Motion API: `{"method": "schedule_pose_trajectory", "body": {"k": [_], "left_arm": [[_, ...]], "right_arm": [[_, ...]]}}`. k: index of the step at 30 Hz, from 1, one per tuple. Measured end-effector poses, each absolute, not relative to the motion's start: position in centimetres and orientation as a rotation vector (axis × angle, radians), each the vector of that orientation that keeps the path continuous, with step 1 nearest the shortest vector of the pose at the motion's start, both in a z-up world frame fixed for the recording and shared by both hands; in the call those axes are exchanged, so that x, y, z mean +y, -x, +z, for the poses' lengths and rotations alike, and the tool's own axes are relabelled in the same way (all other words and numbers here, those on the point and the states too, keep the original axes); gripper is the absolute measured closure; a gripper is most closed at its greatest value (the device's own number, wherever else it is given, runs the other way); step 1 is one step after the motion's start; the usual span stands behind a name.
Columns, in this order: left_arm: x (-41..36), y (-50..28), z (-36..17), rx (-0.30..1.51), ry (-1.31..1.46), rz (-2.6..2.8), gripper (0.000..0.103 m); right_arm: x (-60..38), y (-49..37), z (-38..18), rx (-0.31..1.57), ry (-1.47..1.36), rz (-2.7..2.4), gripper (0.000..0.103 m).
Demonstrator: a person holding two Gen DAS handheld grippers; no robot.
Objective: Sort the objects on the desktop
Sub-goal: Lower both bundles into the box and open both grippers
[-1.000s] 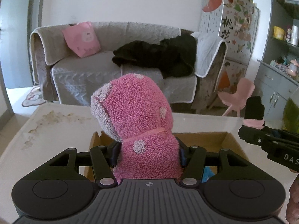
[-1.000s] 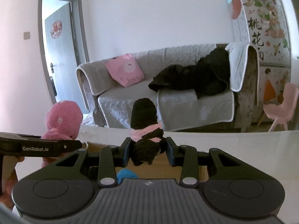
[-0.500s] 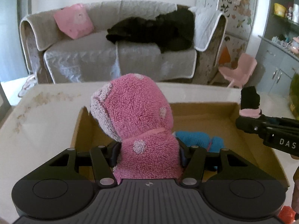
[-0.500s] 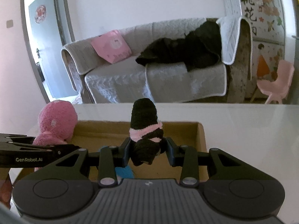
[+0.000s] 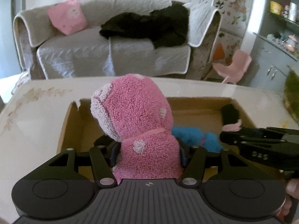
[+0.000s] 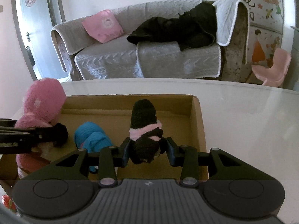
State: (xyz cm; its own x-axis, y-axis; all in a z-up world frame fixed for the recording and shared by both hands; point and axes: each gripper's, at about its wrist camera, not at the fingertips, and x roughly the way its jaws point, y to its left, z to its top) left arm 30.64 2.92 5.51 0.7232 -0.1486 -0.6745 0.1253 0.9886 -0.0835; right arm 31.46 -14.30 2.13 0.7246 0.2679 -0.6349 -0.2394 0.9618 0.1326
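Observation:
My left gripper [image 5: 148,154] is shut on a fluffy pink sock bundle with pale dots [image 5: 138,123], held over the left part of an open cardboard box [image 5: 196,102]. My right gripper [image 6: 147,152] is shut on a black sock bundle with a pink band [image 6: 144,128], held over the box's [image 6: 197,123] right part. A blue sock bundle [image 6: 91,138] lies on the box floor; it also shows in the left wrist view [image 5: 194,136]. The pink bundle [image 6: 44,102] and left gripper show at the left of the right wrist view; the black bundle [image 5: 229,115] at the right of the left wrist view.
The box stands on a pale table [image 6: 243,115] with brown marks at its left [image 5: 37,93]. Behind the table are a grey sofa [image 5: 112,43] with a pink cushion and dark clothing, a pink chair [image 5: 233,67], and cabinets at the right.
Both grippers have moved forward and lower over the box with their bundles still held. More of the box's inside and the blue bundle have come into view.

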Motion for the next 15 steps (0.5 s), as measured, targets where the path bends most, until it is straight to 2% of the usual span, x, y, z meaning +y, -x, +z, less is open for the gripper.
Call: {"method": "schedule_pose_trajectory", "body": {"k": [12, 14, 15], "left_arm": [[1.8, -33.1, 2.5, 0.811, 0.052, -0.138, 0.034], [2.4, -33.9, 2.2, 0.828, 0.087, -0.112, 0.024], [2.7, -34.2, 2.2, 0.842, 0.105, -0.11, 0.023]], "right_arm": [[-14.3, -31.3, 2.0, 0.711, -0.038, 0.285, 0.064], [-14.3, -31.2, 2.1, 0.704, -0.027, 0.287, 0.062], [-14.3, -31.1, 2.1, 0.702, -0.026, 0.282, 0.059]]}}
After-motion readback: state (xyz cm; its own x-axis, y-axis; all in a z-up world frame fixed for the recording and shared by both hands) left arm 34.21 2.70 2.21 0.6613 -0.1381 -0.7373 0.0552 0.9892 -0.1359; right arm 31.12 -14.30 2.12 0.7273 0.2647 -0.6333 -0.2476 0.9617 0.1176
